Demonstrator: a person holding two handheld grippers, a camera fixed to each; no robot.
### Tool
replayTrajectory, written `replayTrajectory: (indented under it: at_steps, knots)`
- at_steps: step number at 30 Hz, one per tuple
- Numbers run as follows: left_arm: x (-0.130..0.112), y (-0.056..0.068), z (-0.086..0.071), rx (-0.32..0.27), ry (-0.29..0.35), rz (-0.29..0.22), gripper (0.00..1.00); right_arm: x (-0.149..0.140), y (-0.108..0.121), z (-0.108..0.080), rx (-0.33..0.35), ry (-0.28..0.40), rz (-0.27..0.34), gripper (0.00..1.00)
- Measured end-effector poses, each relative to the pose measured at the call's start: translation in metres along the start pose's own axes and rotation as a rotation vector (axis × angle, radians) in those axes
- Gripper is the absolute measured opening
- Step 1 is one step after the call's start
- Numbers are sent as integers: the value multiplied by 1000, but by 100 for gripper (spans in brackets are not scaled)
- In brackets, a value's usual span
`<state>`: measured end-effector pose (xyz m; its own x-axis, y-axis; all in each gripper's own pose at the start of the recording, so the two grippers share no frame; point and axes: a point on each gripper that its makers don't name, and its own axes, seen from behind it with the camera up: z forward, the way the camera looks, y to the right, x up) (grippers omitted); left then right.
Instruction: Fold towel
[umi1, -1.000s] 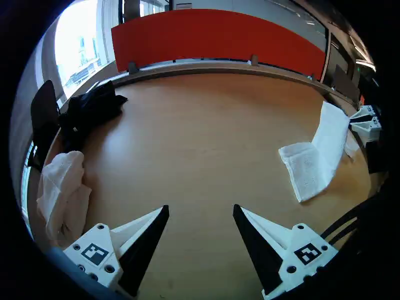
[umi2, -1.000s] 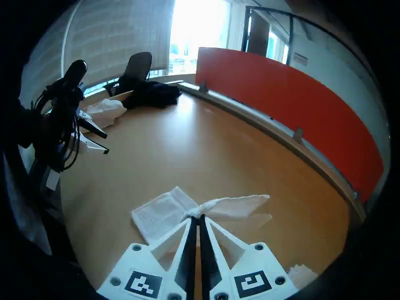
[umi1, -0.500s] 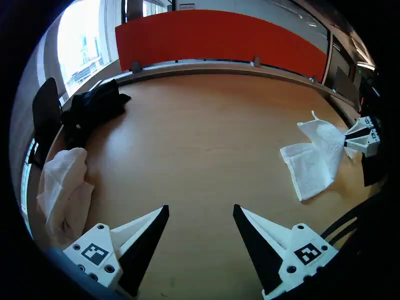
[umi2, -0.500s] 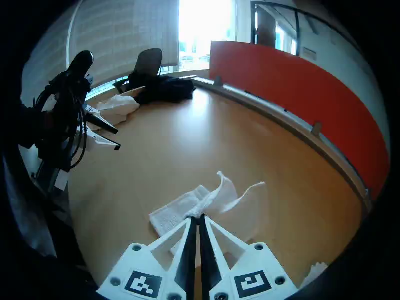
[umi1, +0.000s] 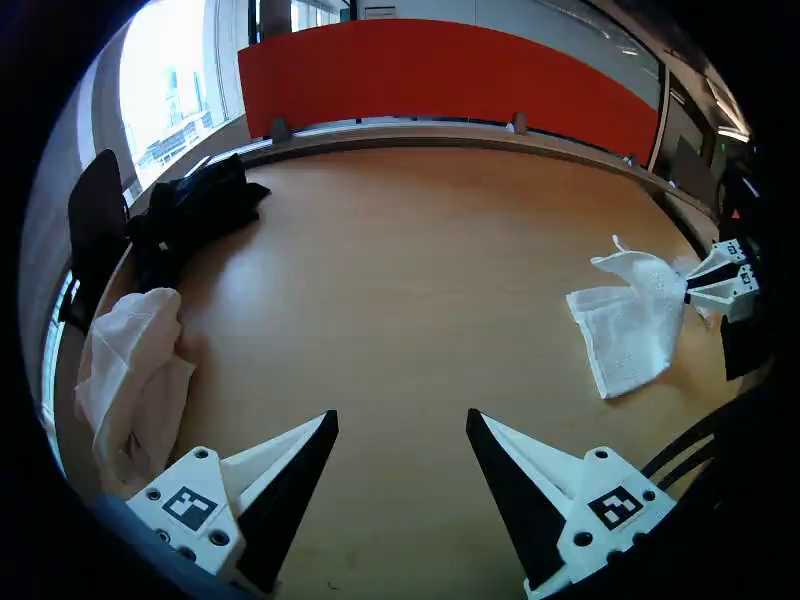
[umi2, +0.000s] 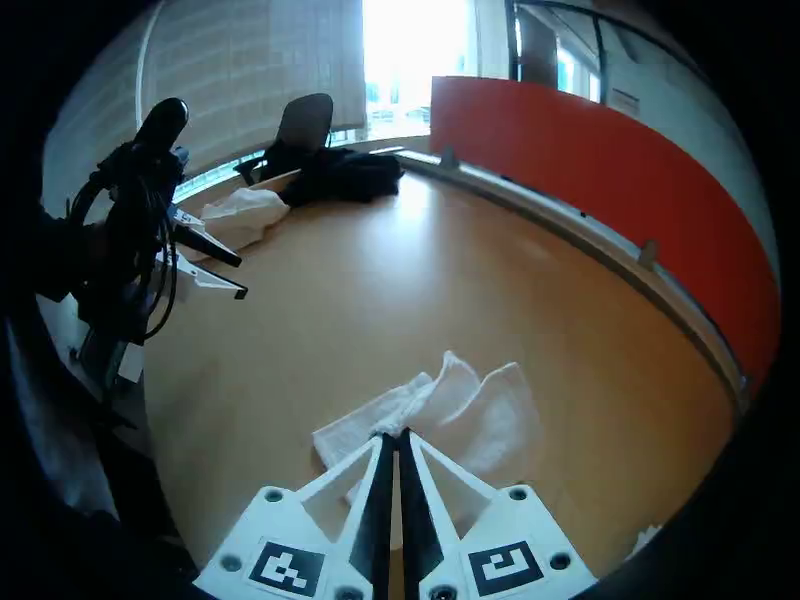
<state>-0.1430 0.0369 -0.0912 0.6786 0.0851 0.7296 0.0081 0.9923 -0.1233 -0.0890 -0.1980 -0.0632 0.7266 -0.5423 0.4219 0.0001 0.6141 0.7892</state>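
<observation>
The right gripper (umi2: 398, 432) is pinching the towel (umi2: 470, 410), its jaws closed together on a bunched fold of the white cloth and holding that part a little above the counter (umi2: 380, 290). The rest of the towel is lying on the wood just ahead of the jaws, with one part spreading flat to the right and a narrower strip trailing to the left. In the left gripper view the towel is sitting at the counter's right side, near the edge, and a peak of cloth is rising toward the right gripper.

The left gripper (umi1: 400, 413) is hovering over bare wood well apart from the towel, its jaws standing wide open and gripping nothing.

A crumpled white cloth (umi1: 130, 370) is lying at the counter's left edge. A black garment (umi1: 195, 205) is sitting heaped beyond it, near a dark chair (umi1: 95, 220). A red divider (umi1: 450, 70) is running along the counter's far side.
</observation>
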Motion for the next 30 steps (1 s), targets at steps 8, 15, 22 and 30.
replayTrajectory:
  at_steps: [8, 15, 22, 30]
  knots:
    - [0, -2, 1, 3, -3, 2, 95, -11, -7, 3, 17, -32, 12, 63]
    - [2, -2, 1, 3, 0, 2, 95, -21, -4, -2, 7, -46, 34, 70]
    - [3, -1, 1, 2, 1, 5, 95, -33, -2, -6, -8, -61, 45, 70]
    - [3, 0, 0, 1, 4, 7, 95, -52, -1, -10, -21, -89, 56, 70]
